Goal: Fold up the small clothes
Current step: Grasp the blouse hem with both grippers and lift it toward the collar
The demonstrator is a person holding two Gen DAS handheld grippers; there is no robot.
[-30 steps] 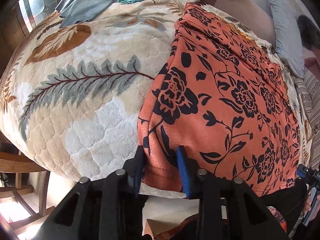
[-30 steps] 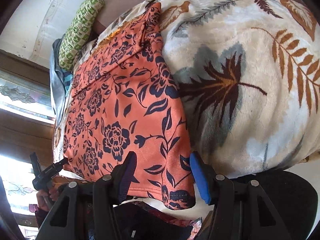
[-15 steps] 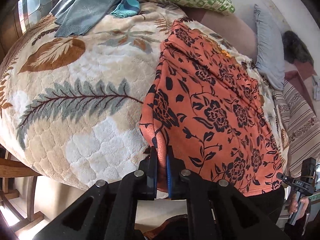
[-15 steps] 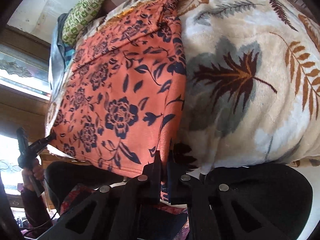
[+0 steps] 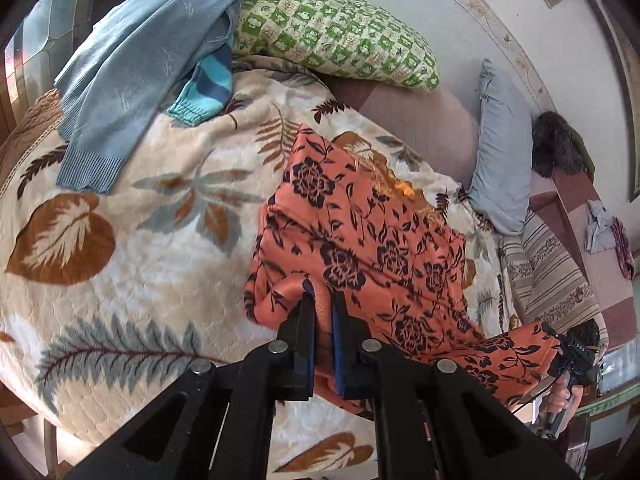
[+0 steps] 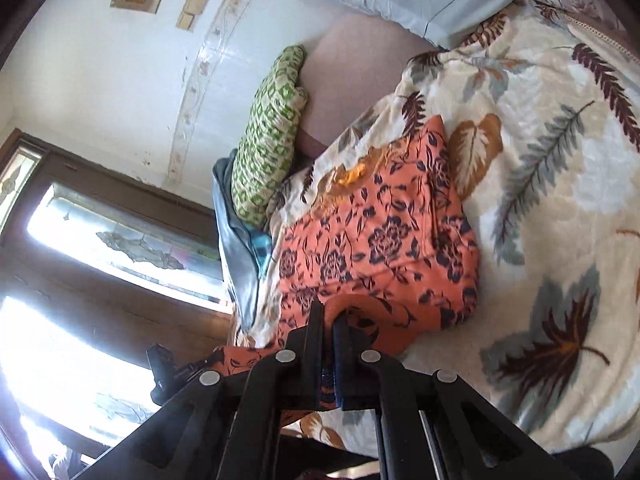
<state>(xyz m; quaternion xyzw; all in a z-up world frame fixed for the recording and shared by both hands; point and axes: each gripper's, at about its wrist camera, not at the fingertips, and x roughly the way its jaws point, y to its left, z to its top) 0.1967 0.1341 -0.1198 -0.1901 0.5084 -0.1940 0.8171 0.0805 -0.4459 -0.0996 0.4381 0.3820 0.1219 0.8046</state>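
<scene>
An orange garment with dark floral print [image 5: 372,240] lies on a leaf-patterned blanket [image 5: 152,240] on a bed. My left gripper [image 5: 322,294] is shut on the garment's near left corner and holds it raised off the blanket. My right gripper [image 6: 327,316] is shut on the near right corner of the same orange garment [image 6: 380,236], also lifted. The near hem hangs in the air between the two grippers. In the left wrist view the right gripper [image 5: 574,354] shows at the lower right, held by a hand. The far part of the garment still rests on the blanket [image 6: 552,184].
A blue knit sweater [image 5: 132,72] and a teal striped piece [image 5: 204,92] lie at the bed's far left. A green checked pillow [image 5: 336,36] and a grey pillow [image 5: 500,148] sit at the head. A striped cloth [image 5: 548,268] lies on the right. A window [image 6: 100,248] stands beside the bed.
Both grippers closed on the garment's near corners, then rose and moved toward the head of the bed, lifting the near hem off the blanket.
</scene>
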